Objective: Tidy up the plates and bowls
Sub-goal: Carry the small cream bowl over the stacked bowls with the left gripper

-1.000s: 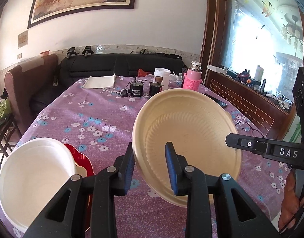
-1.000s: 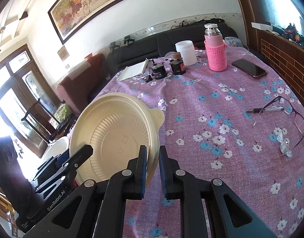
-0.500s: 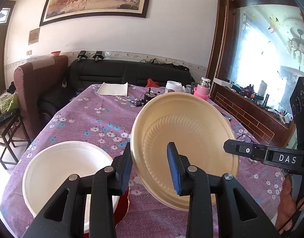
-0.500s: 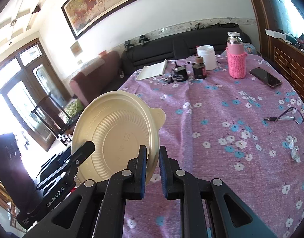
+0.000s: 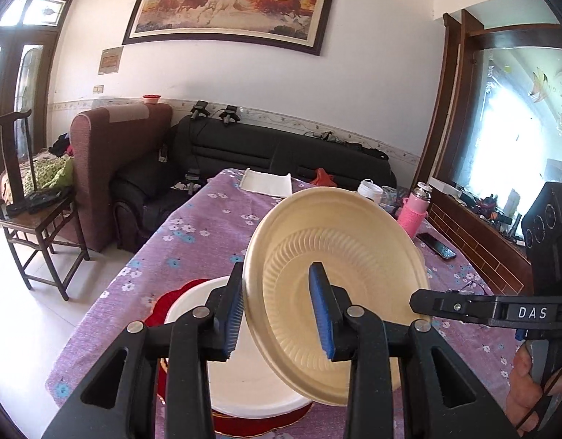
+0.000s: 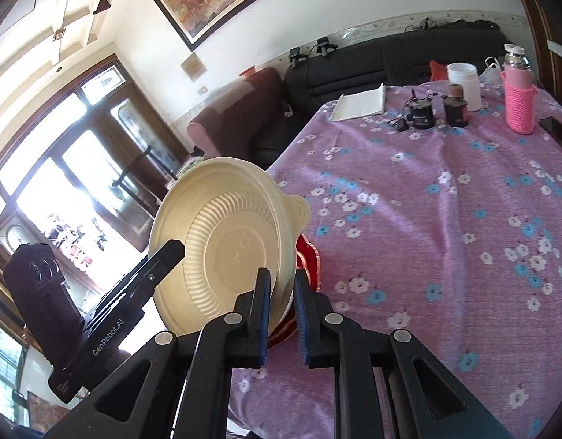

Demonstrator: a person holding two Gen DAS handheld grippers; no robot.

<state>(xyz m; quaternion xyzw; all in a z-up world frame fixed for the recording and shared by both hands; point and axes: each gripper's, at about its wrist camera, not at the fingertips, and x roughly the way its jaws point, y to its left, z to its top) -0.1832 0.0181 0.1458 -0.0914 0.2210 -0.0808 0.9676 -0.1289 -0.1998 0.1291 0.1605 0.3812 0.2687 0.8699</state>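
1. My right gripper [image 6: 281,314] is clamped almost shut on the rim of the cream bowl [image 6: 226,245], which stands tilted on edge in the air; my left gripper [image 5: 277,314] straddles the opposite rim, jaws part open, and I cannot tell whether its pads truly press on it.
2. Just beneath the cream bowl, at the near edge of the table, a white bowl [image 5: 240,373] sits on a red plate [image 5: 171,300]; the lifted bowl hides much of both in the left wrist view.
3. A hand [image 5: 526,391] shows at the lower right of that view, on the right gripper's handle.
4. Past the bowls runs the purple flowered tablecloth [image 6: 427,219], bare through the middle.
5. At the far end stand two dark jars [image 6: 438,111], a white tub [image 6: 464,84], a pink flask [image 6: 517,98] and a white notebook [image 6: 361,104]; a phone [image 5: 436,245] lies on the right edge.
6. Behind the table are a black sofa [image 5: 281,153] and a brown armchair [image 5: 108,168], with a horse painting [image 5: 226,0] on the wall.
7. Against a second ago, the cream bowl has come nearer the white bowl and now overlaps it; more of the room shows above the table.
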